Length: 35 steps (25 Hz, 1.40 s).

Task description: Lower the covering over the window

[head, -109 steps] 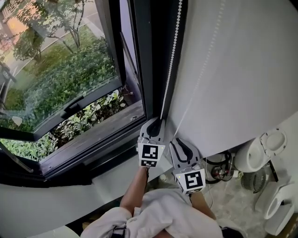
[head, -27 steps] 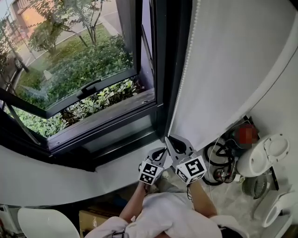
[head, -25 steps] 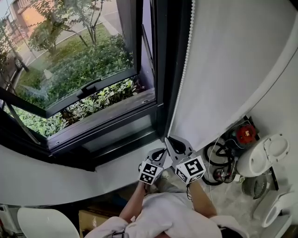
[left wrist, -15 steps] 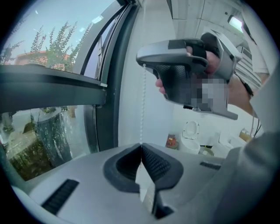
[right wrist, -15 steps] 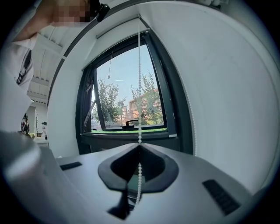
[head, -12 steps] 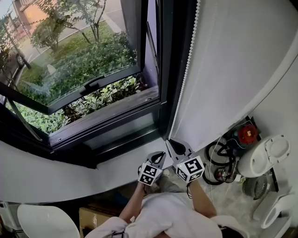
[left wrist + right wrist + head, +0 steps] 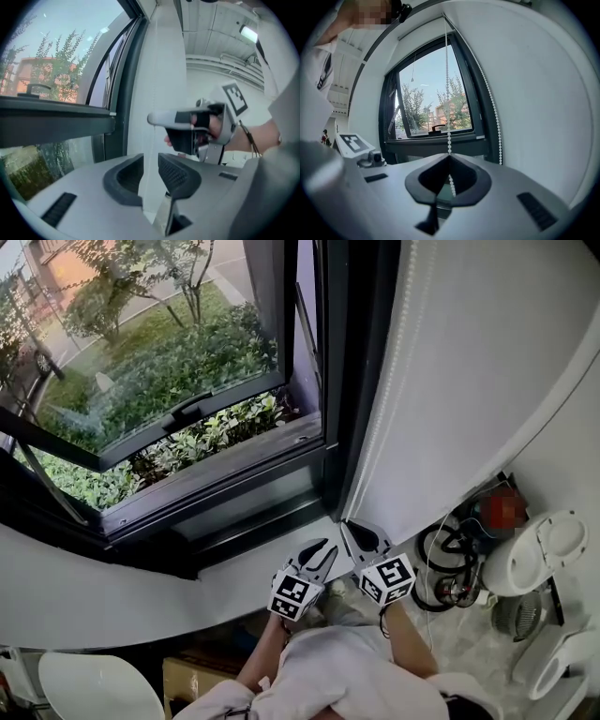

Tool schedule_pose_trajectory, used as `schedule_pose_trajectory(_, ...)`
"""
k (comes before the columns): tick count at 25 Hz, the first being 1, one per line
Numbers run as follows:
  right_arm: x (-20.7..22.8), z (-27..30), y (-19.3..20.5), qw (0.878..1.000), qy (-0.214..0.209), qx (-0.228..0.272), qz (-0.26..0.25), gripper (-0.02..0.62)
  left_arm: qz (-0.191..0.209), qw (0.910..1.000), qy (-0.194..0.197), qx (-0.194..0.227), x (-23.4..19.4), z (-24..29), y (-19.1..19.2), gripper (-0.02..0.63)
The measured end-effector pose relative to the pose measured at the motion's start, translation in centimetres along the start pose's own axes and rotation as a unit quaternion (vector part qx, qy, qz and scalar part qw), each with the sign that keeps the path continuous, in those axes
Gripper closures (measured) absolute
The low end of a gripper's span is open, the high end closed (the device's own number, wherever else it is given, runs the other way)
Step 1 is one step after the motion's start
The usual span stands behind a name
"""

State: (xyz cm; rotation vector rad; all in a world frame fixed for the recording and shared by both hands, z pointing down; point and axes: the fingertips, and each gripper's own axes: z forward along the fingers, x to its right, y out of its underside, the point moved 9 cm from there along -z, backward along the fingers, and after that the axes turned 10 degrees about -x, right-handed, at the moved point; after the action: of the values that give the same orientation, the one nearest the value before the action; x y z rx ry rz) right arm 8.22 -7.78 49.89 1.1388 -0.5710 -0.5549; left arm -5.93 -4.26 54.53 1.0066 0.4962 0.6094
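Your right gripper (image 7: 361, 532) is clamped on the bead chain (image 7: 448, 117) hanging beside the window frame (image 7: 337, 381). Your left gripper (image 7: 317, 547), jaws just opening, straddles it loosely. It looks light, limp and slippery, so pinch squarely across the beads.

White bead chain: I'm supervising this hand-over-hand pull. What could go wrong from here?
Only the right gripper is shut on the white bead chain, pinching it at the tips of its fingers, so it may slip. The left gripper has just been opening, the chain loose between its fingers; a regrasp might miss it or catch the loop's other strand.
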Motion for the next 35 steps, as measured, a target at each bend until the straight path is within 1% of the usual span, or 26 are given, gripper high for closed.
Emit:
schedule_pose_trajectory(5, 0.2, -0.1, 0.0, 1.000, 0.000, 0.001, 0.002, 0.600, 0.017, 0.9975, -0.003, 0.069, -0.4, -2.8, -5.4, 0.508)
schedule_pose_trajectory(7, 0.2, -0.1, 0.0, 1.000, -0.001, 0.001, 0.002, 0.600, 0.031, 0.9953, -0.005, 0.092, -0.5, -3.6, -7.7, 0.508)
schedule_pose_trajectory(9, 0.2, -0.1, 0.0, 1.000, -0.001, 0.001, 0.002, 0.600, 0.046, 0.9929, -0.005, 0.109, -0.5, -4.3, -9.9, 0.508)
schedule_pose_trajectory(15, -0.1, 0.0, 0.1, 1.000, -0.002, 0.000, 0.002, 0.600, 0.073, 0.9853, 0.004, 0.154, -0.6, -5.0, -15.1, 0.508)
schedule_pose_trajectory(22, -0.1, 0.0, 0.1, 1.000, 0.001, -0.001, 0.004, 0.600, 0.101, 0.9762, 0.014, 0.191, -0.5, -5.4, -20.4, 0.508)
schedule_pose_trajectory(30, -0.2, 0.0, 0.0, 1.000, 0.004, 0.000, 0.004, 0.600, 0.124, 0.9700, 0.033, 0.207, -0.1, -5.2, -24.8, 0.508)
schedule_pose_trajectory(31, -0.2, 0.0, 0.0, 1.000, 0.005, 0.000, 0.003, 0.600, 0.126, 0.9696, 0.033, 0.207, 0.0, -5.2, -25.1, 0.513)
schedule_pose_trajectory(33, -0.2, 0.1, 0.0, 1.000, 0.005, 0.000, 0.003, 0.600, 0.127, 0.9692, 0.033, 0.208, -0.1, -5.2, -25.6, 0.571)
schedule_pose_trajectory(35, -0.3, 0.2, 0.0, 1.000, 0.005, -0.001, 0.001, 0.600, 0.121, 0.9693, 0.035, 0.211, -0.1, -5.2, -25.6, 0.589)
